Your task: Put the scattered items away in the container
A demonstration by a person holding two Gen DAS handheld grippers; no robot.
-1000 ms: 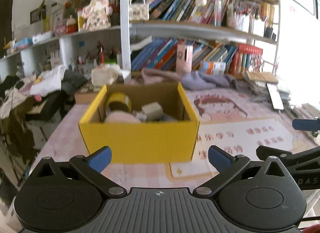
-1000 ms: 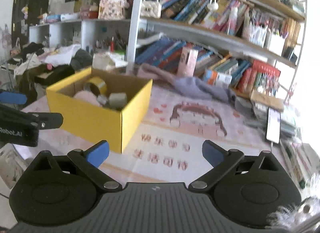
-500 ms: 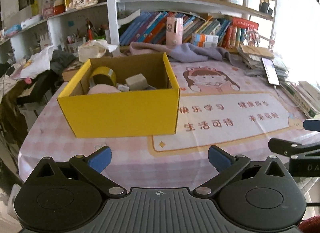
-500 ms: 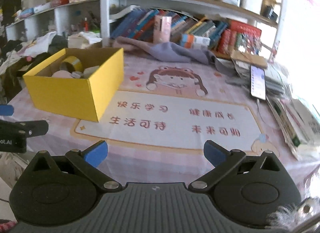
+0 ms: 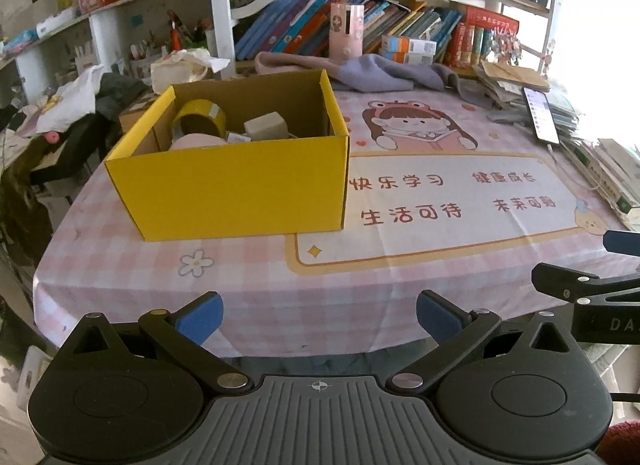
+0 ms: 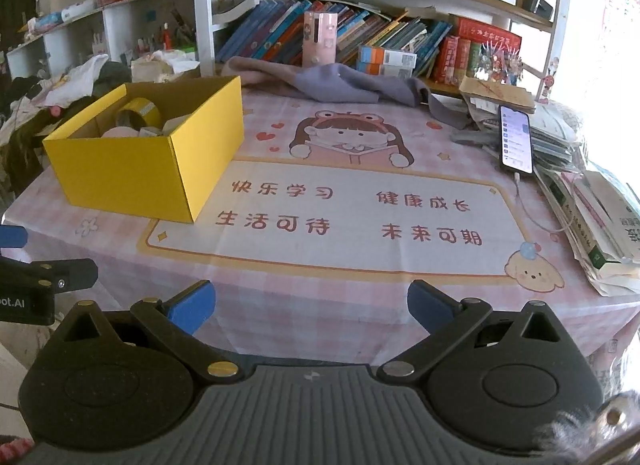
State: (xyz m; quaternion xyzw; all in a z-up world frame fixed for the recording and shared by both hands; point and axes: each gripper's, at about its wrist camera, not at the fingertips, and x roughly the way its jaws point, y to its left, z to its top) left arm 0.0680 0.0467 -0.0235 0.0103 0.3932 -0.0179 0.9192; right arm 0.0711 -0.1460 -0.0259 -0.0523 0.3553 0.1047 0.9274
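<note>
A yellow cardboard box (image 5: 240,181) stands on the left part of the table; it also shows in the right wrist view (image 6: 132,173). Inside it are a yellow tape roll (image 5: 200,117), a beige block (image 5: 266,127) and a pink object (image 5: 196,142). My left gripper (image 5: 319,315) is open and empty, held off the table's near edge in front of the box. My right gripper (image 6: 311,305) is open and empty, also off the near edge, further right.
A pink checked cloth with a printed mat (image 6: 336,221) covers the table. A phone (image 6: 517,139) lies on stacked books and papers (image 6: 600,217) at the right. A grey cloth (image 6: 332,83) lies at the back below bookshelves. Clothes pile (image 5: 68,101) at left.
Both grippers have pulled back and up from the box to beyond the table's near edge. The box now looks smaller and farther. Both stayed open and empty.
</note>
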